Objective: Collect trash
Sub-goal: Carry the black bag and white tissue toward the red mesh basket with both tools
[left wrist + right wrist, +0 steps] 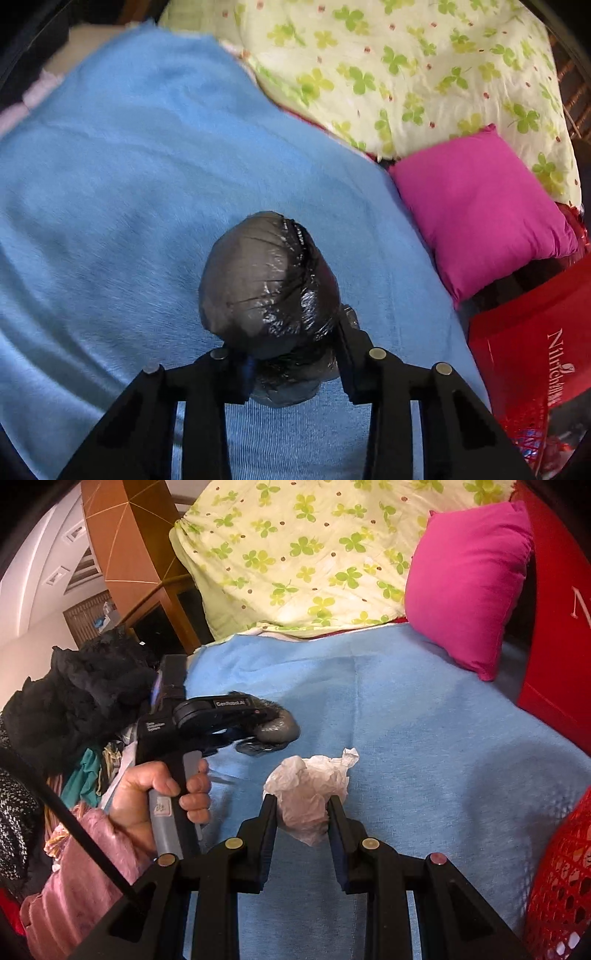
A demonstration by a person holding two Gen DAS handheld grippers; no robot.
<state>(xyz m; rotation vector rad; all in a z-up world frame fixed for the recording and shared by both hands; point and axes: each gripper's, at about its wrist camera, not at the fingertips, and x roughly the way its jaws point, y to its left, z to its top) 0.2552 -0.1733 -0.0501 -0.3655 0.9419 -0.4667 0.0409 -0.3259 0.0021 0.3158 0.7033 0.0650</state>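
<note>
My left gripper (291, 354) is shut on a black plastic bag bundle (266, 280) and holds it over the blue blanket (129, 166). In the right wrist view the left gripper (273, 723) shows at the left with the black bundle (277, 729) at its tip. My right gripper (303, 805) is shut on a crumpled white paper wad (310, 790) above the blue blanket (406, 738).
A magenta pillow (476, 206) (469, 579) and a green clover quilt (406, 66) (295, 554) lie at the back. A red bag (535, 347) (554, 609) and a red mesh basket (561, 886) stand at the right. Dark clothes (74, 701) pile at the left.
</note>
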